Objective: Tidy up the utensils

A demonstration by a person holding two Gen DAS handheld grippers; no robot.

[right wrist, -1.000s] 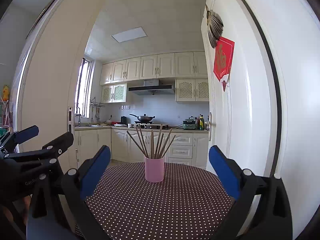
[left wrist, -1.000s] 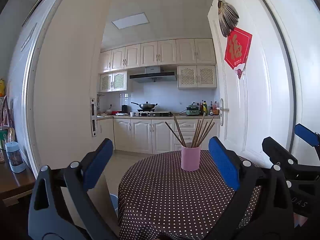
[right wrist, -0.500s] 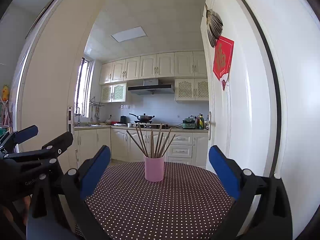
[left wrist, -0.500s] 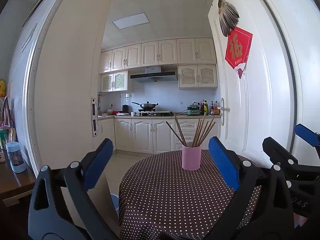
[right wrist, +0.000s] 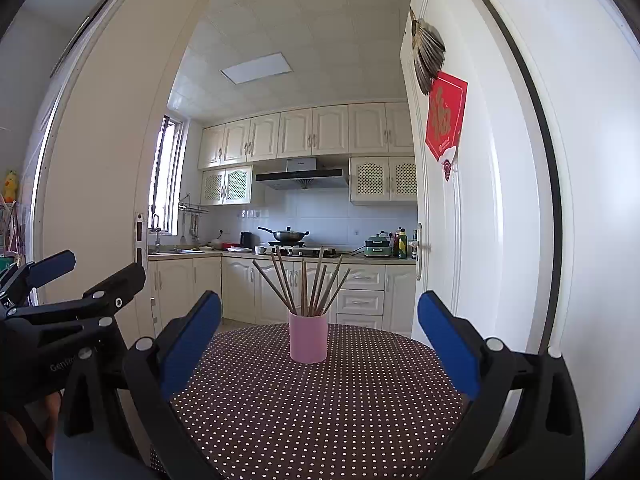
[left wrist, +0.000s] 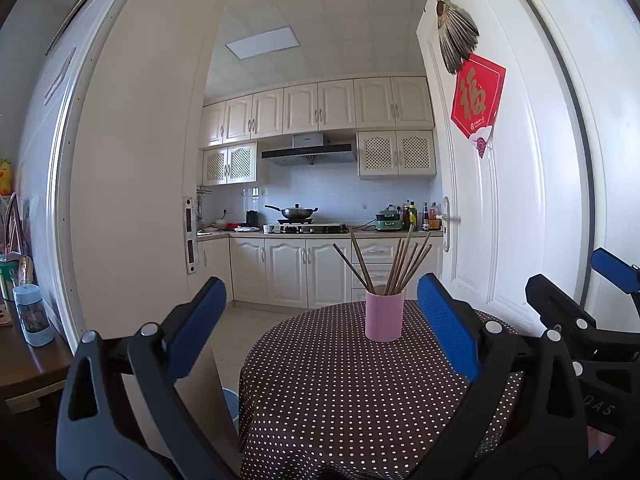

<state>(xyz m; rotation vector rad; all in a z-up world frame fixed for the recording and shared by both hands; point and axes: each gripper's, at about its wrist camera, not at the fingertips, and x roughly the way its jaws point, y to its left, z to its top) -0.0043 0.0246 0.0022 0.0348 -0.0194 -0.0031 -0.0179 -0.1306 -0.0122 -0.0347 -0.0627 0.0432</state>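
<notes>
I hold my left claw (left wrist: 320,332) and right claw (right wrist: 320,340) spread wide, empty, above the round brown polka-dot tabletop (right wrist: 320,408). The pink cylindrical cup (right wrist: 308,337) of wooden chopsticks (right wrist: 308,284) stands near its far edge, bare cloth all around it.

A round tabletop (left wrist: 340,392) wears a dark brown cloth with white dots. Behind it a doorway opens onto a kitchen with cream cabinets (left wrist: 320,106). A wok (left wrist: 297,212) sits on the stove (left wrist: 312,227) under a range hood (left wrist: 309,152). Bottles (left wrist: 420,216) cluster at the counter's right end beside a green appliance (left wrist: 387,215). The open white door (left wrist: 480,200) carries a red banner (left wrist: 476,100) and a feather fan (left wrist: 456,44). A ceiling light (left wrist: 262,42) glows. At far left, a blue cylinder (left wrist: 33,314) stands on a wooden shelf (left wrist: 28,364).
</notes>
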